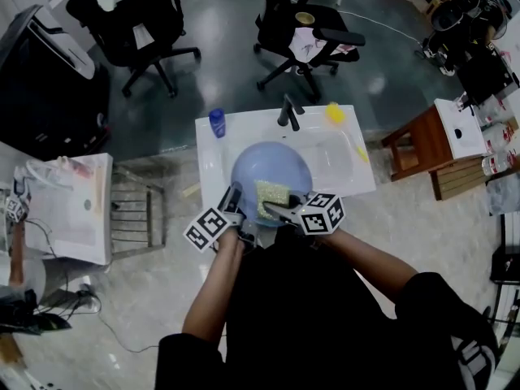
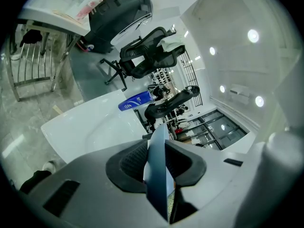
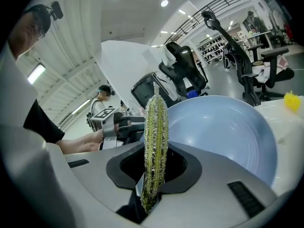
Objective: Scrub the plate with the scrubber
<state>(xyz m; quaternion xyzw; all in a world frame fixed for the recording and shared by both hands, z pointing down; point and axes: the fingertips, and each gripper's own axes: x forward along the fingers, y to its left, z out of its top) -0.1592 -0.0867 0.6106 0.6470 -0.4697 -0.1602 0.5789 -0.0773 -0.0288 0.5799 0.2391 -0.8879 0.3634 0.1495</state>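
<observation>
Head view puts the white sink [image 1: 213, 149] at the middle of my frame, with the blue plate [image 1: 268, 165] over its basin, its hollow face turned up toward the camera. I cannot tell whether the plate rests on the basin.

My left gripper [image 1: 236, 198] comes in at the plate's lower left edge. In the left gripper view the plate's thin rim stands upright between the two dark pads, and the jaws are clenched on it.

My right gripper [image 1: 278, 210] sits at the plate's lower edge, just right of the left one. It grasps the yellow-green scrubber [image 1: 272, 194]. In the right gripper view the scrubber stands edge-on, pinched between the pads, with the plate's blue hollow filling the right of that frame. From the head view the scrubber lies over the lower middle of the plate's face and looks to be touching it.

On the sink's rim, a blue bottle [image 1: 217, 123] stands at the upper left corner, a black faucet [image 1: 288, 112] at the middle of the top edge, and a yellow object [image 1: 335, 114] near the upper right corner. Two black office chairs [image 1: 305, 27] stand on the floor along the top of the frame.
</observation>
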